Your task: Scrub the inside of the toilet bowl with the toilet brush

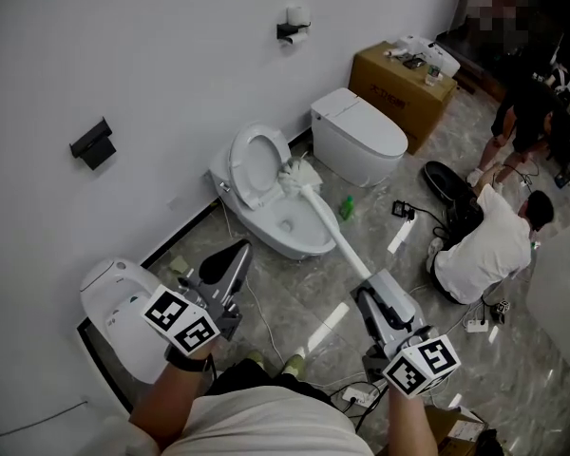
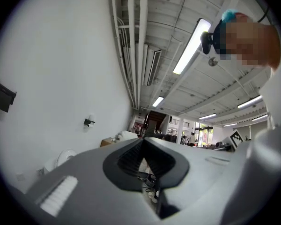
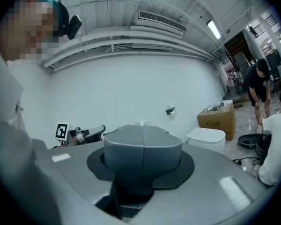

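A white toilet [image 1: 301, 242] stands against the wall with its lid [image 1: 257, 166] raised. The white toilet brush [image 1: 320, 215] slants over it, its bristle head [image 1: 299, 175] up by the back rim beside the lid, above the bowl's water. My right gripper [image 1: 369, 289] is shut on the low end of the brush handle; in the right gripper view the right gripper [image 3: 143, 128] hides the handle and only the bristle tip [image 3: 140, 122] peeks over the jaws. My left gripper [image 1: 239, 252] hangs shut and empty left of the bowl; the left gripper [image 2: 143, 142] shows its tips meeting.
A second toilet [image 1: 359, 137] with its lid down and a cardboard box [image 1: 404, 88] stand further right. Another toilet [image 1: 122, 304] is at lower left. A green bottle [image 1: 346, 207], cables and a power strip [image 1: 356, 395] lie on the floor. Two people [image 1: 483, 247] work at the right.
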`<state>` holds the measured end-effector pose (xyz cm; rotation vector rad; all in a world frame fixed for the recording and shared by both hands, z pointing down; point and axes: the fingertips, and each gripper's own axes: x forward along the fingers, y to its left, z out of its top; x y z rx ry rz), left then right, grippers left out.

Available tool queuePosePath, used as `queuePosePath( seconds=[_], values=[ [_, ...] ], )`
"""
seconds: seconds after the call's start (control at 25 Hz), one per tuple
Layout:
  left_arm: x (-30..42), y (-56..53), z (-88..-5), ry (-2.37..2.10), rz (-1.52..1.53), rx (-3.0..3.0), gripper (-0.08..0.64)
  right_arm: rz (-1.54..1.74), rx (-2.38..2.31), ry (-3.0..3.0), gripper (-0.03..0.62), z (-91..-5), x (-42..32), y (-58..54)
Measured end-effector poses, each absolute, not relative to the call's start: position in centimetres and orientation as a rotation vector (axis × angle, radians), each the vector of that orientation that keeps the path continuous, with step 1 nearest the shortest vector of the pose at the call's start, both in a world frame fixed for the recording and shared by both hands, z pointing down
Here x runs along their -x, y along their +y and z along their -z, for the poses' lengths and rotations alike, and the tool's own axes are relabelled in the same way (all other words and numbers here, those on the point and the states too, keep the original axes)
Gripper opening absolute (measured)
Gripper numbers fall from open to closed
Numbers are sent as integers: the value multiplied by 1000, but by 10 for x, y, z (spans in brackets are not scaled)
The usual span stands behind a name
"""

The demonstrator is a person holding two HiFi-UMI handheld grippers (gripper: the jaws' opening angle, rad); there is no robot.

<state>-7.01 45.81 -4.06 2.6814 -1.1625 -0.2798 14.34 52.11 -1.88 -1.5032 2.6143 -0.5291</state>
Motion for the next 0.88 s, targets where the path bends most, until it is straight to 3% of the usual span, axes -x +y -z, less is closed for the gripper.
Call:
queuePosePath(
  seconds=[0.48,0.88],
  values=[
    [61,432,25,-1228,221,-2670,3,578,1478,2645,147,2,-152,493],
    [69,338,-11,-1223,204,-2656,3,659,1542,2680,147,-34,-138,407]
  ],
)
